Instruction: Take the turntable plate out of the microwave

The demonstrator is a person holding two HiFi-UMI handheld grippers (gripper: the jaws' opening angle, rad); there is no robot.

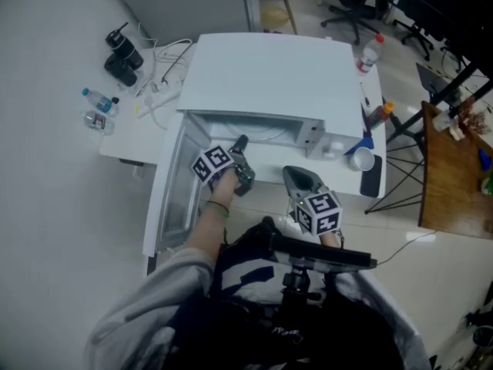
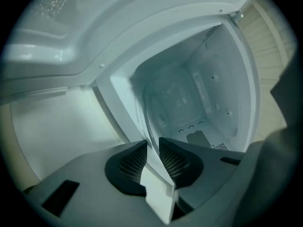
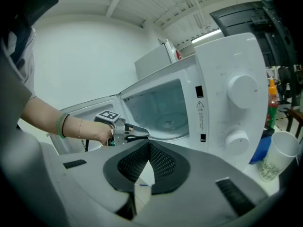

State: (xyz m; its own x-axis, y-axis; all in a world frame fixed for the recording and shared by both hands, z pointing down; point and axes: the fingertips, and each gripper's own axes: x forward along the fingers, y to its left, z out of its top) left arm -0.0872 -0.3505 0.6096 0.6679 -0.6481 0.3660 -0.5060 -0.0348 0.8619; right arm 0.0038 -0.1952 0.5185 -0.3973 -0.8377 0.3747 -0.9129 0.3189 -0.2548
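A white microwave (image 1: 262, 75) stands on a white table with its door (image 1: 173, 191) swung open to the left. The glass turntable plate (image 3: 168, 123) lies inside the cavity. My left gripper (image 1: 240, 141) reaches into the opening. In the left gripper view the plate's (image 2: 163, 110) front rim runs in between the left gripper's (image 2: 151, 142) jaws. One pad sits on each side of the rim with a narrow gap, so the gripper is open. My right gripper (image 1: 291, 173) hangs in front of the microwave, shut and holding nothing (image 3: 149, 143).
A paper cup (image 1: 362, 160) and a dark flat object (image 1: 372, 182) sit at the table's right end, with an orange-capped bottle (image 1: 383, 112) behind. A power strip with cables (image 1: 158, 91) and plastic bottles (image 1: 98, 99) lie left of the microwave. A wooden table (image 1: 454, 176) stands at the right.
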